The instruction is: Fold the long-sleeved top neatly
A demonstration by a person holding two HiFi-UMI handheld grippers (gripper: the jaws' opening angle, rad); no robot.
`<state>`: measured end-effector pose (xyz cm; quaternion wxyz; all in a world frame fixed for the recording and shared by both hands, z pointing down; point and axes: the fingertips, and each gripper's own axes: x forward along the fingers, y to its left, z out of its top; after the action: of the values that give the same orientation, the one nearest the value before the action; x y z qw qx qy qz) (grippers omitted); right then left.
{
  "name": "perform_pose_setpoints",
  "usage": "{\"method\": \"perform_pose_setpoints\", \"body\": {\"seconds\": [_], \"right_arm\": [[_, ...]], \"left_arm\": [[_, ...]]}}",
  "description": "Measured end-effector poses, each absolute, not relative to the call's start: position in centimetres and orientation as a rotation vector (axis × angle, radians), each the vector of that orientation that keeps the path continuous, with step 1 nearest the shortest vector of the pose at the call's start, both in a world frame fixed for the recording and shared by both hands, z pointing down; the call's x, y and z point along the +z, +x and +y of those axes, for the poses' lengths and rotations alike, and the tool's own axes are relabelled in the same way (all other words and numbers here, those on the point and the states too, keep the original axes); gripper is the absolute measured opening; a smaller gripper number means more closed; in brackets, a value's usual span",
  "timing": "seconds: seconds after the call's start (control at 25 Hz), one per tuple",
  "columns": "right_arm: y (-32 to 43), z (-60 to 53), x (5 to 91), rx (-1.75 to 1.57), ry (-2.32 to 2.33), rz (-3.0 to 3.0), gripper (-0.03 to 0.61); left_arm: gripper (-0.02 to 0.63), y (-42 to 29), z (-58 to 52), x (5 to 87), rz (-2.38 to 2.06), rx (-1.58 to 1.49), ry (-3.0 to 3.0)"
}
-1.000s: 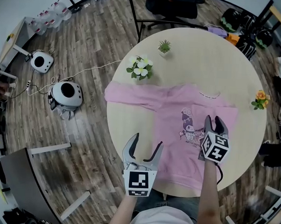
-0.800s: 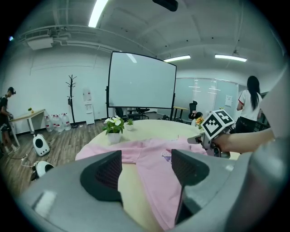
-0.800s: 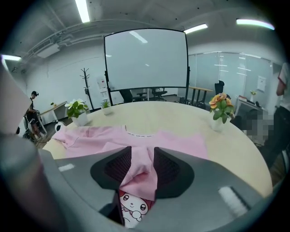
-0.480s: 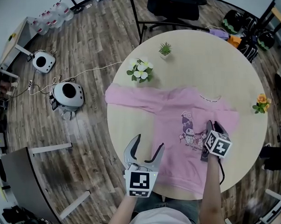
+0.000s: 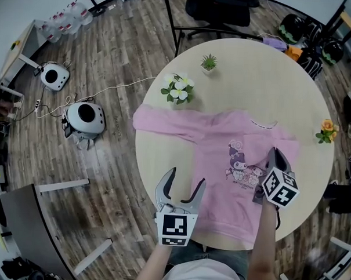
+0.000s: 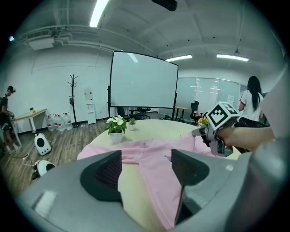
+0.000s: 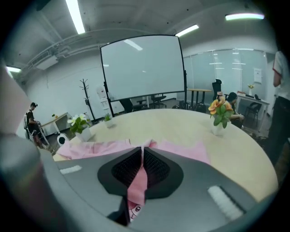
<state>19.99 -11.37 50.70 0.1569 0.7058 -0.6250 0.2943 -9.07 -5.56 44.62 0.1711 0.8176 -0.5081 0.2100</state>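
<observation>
Head view: one pink top (image 5: 218, 167) lies flat on the bench (image 5: 253, 82), collar away, sleeve stretched left, three plants (image 5: 178, 89) (image 5: 208, 63) (image 5: 326, 130) beyond; left gripper view: left gripper (image 6: 146, 170) jaws spread, empty; right gripper view: right gripper (image 7: 142, 158) jaws, just closed, pinch its fabric.

pink long-sleeved cloth top (image 5: 218, 161): soft, matt knit. round pale table (image 5: 254, 76): smooth matt wood-look surface. brown plank floor (image 5: 109, 64): wood grain, slight sheen.

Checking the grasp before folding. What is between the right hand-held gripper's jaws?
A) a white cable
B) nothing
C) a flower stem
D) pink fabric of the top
D: on the right hand-held gripper the jaws have just been closing and now pinch a fold of the pink top.
</observation>
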Motion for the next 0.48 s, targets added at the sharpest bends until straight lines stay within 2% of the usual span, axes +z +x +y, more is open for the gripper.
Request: {"method": "perform_pose_setpoints", "body": {"seconds": [0.24, 0.48], "right_arm": [[16.3, -13.6, 43.9, 0.718, 2.057, -1.984, 0.046], [9.0, -15.2, 44.6, 0.702, 1.92, -2.098, 0.046]], "left_arm": [[0.457, -10.1, -5.5, 44.3, -1.46, 0.569, 2.318], [0.456, -12.3, -4.9, 44.2, -1.499, 0.553, 2.287]]}}
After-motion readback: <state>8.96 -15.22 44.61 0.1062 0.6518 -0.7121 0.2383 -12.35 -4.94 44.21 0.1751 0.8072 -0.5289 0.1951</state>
